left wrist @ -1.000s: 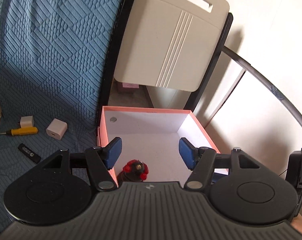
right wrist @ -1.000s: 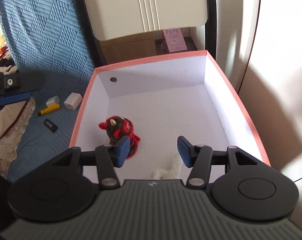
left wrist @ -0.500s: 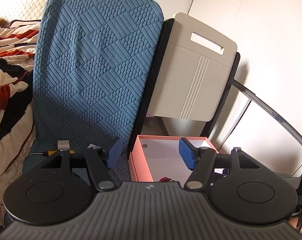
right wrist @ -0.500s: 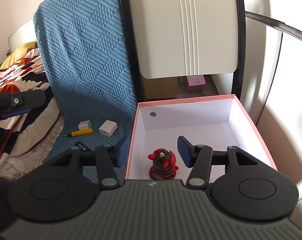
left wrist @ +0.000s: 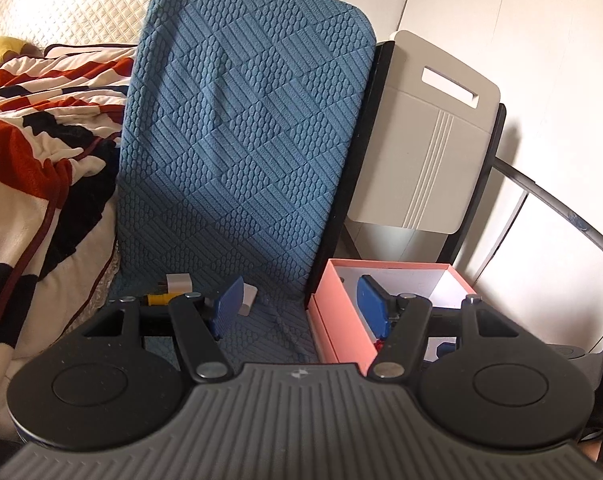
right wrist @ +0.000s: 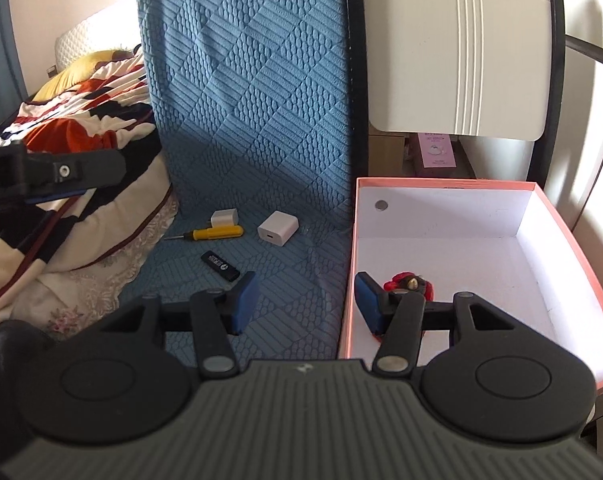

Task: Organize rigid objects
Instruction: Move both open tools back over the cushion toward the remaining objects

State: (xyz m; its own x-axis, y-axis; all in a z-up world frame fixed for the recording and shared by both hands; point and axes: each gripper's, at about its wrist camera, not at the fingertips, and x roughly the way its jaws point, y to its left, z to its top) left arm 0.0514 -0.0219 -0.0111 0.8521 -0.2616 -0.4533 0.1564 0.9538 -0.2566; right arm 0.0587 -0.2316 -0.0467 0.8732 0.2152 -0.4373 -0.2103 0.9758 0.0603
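Two hand-held grippers [left wrist: 299, 307] [right wrist: 306, 302] spread empty, straddling pink box wall [right wrist: 350, 264]; chargers [right wrist: 278, 228], screwdriver [right wrist: 215, 233] beyond.

Left gripper [left wrist: 299, 306], jaws wide apart w/ nothing between, hangs over blue quilted mat [left wrist: 241, 152], pink box [left wrist: 341, 316] at its right finger, white charger [left wrist: 248, 299] & yellow screwdriver [left wrist: 158, 300] behind left finger.

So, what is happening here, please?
A person is sorting small objects into the pink box. Both hand-held grippers, left and right, are open and hold nothing. A red toy already lies in the box. The screwdriver, two white chargers and black stick are on the blue cover.
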